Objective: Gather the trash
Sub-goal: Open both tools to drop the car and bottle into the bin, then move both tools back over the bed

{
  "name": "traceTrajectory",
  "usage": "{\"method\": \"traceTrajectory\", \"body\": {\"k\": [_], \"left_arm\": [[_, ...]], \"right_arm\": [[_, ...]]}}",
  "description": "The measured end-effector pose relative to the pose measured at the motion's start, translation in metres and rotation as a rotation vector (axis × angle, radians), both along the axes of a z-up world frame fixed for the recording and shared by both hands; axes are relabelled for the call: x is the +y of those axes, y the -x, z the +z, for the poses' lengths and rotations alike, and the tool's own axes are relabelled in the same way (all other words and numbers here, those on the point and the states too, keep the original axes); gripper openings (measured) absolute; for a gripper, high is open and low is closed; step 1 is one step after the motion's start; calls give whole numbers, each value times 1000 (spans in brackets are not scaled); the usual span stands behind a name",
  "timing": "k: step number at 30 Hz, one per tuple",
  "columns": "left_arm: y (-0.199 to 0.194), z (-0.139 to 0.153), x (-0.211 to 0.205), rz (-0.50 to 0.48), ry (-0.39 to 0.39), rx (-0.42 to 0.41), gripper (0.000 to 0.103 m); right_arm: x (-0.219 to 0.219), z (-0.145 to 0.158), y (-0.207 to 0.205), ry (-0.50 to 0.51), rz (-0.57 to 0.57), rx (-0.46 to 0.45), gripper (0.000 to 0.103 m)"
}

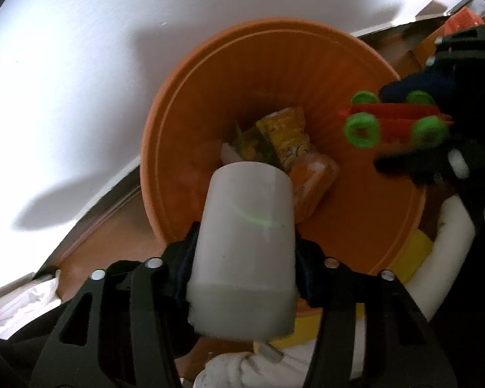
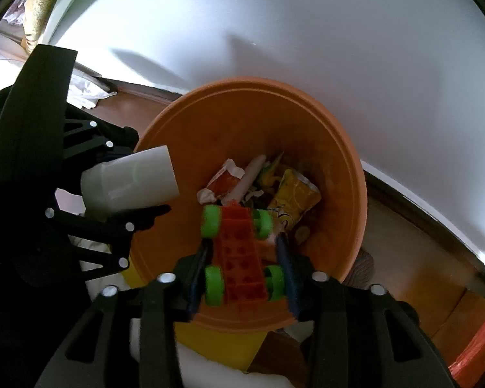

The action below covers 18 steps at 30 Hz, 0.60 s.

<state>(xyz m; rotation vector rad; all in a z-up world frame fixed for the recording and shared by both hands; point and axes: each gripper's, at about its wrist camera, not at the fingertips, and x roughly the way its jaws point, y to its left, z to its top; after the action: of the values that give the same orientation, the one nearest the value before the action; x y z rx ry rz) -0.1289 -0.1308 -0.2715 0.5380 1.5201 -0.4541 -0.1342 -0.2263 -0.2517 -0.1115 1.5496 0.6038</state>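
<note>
The orange bin (image 2: 336, 174) looks like smooth plastic with a slight sheen and fine ribbing inside. The white cup (image 1: 245, 245) is matt, kind of frosted, plastic or paper, can't tell. The toy car (image 2: 239, 252) is studded red plastic with glossy green wheels. The yellow wrapper (image 2: 294, 197) down in the bin is crinkly and shiny. Both grippers are matt black plastic with bright metal screws. The floor (image 2: 420, 278) is polished brown wood, and the wall (image 2: 274, 26) is plain matt white.

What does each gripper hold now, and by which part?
Nothing, it seems: the left gripper stands open around the white plastic cup, the right gripper around the red brick car with green wheels, both over the orange bin.
</note>
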Motion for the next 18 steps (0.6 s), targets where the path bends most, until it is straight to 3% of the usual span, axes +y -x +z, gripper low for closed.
{"method": "traceTrajectory", "body": {"k": [2,18], "left_arm": [[0,1,0,6,-10,-14,80],[4,30,8,32,55,-75,80]], "right_arm": [[-2,1,2,13,-5,-11,75],[-53,68,17,-39,-111,-114,75]]}}
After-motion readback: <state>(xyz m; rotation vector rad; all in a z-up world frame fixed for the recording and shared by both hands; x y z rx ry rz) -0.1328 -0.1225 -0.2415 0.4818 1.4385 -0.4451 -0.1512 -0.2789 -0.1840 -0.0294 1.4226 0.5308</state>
